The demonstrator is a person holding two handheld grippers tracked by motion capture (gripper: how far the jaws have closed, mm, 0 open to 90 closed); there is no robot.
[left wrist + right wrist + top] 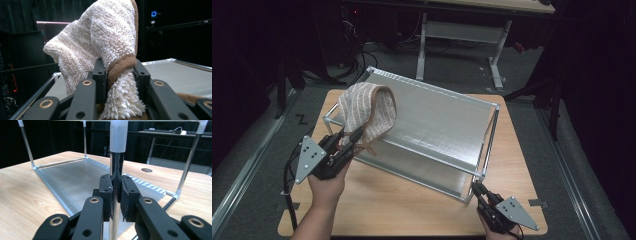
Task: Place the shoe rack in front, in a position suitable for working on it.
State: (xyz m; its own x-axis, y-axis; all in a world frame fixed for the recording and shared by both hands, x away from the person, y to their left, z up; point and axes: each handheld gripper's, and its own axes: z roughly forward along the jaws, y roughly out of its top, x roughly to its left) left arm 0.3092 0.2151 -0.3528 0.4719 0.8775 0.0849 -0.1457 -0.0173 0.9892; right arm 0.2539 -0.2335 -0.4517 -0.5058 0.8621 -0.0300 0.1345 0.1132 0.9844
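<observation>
Between the left gripper's (353,141) fingers (98,75) sits the brown-edged hem of the striped towel (369,112), pinched firmly; the rest of the cloth rises up and away from the fingertips, draping over the near-left corner of the metal rack's (437,125) top shelf. Towel's long axis runs from the fingers up onto the shelf, free end pointing toward the rack's middle. Right gripper (477,190) fingers (106,192) are closed on the rack's near-right corner post (116,185), bracing it on the tabletop (412,205). Left hand is the one nearer the towel; judged next move: carry the hem further across the shelf, away from the fingers' present side.
</observation>
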